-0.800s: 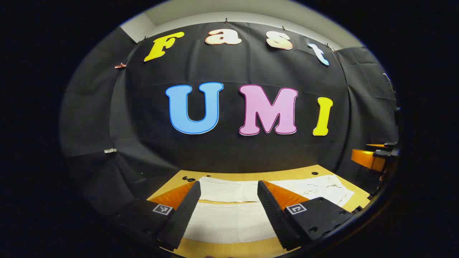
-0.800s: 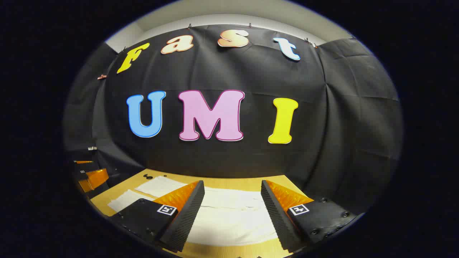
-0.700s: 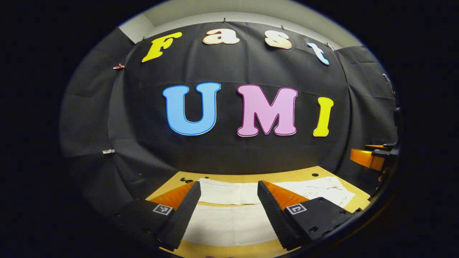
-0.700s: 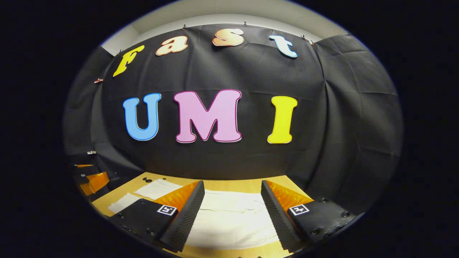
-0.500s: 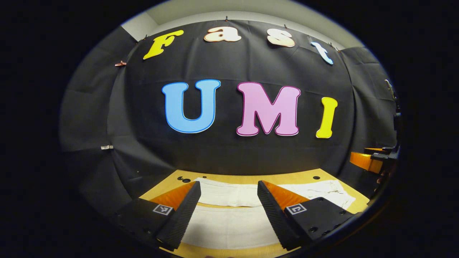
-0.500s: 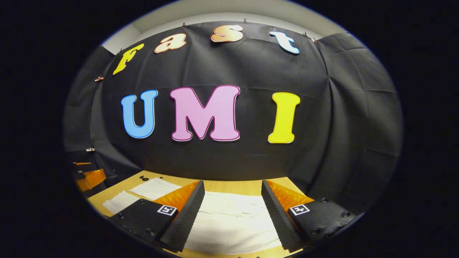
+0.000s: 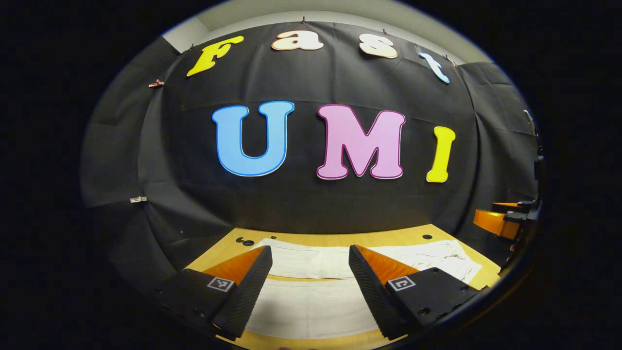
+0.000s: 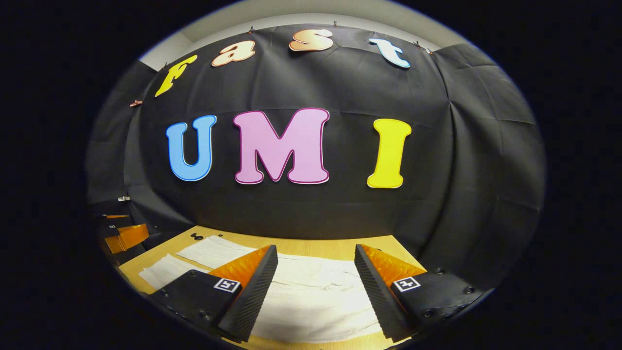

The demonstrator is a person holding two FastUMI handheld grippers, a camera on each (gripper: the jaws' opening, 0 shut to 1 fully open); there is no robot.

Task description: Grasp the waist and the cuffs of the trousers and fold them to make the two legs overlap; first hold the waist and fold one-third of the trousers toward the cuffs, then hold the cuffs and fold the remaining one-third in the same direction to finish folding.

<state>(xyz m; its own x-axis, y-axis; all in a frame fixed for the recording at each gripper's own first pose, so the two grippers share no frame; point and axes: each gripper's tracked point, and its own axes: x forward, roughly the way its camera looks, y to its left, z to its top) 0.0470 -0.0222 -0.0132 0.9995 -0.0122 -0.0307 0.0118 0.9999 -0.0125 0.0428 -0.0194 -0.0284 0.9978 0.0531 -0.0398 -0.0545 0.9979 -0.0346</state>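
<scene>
trousers [image 7: 311, 301] flat on table [image 7: 340, 239], legs side by side, not yet overlapped; left gripper [image 7: 309, 287] and right gripper [image 8: 315, 289] hover above cloth, jaws apart, empty; step: first grasp pending; next: lower onto waist and cuff edges, pinch

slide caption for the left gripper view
Left gripper, jaws open, above white trousers spread on a wooden table.

the trousers [image 7: 311, 287] lie flat on the table [image 7: 388, 239], legs side by side, spread left to right. the left gripper [image 7: 308, 287] hovers above the leg end, the right gripper [image 8: 313, 291] above the opposite end. the booth wall [image 7: 311, 204] stands behind the table.
</scene>
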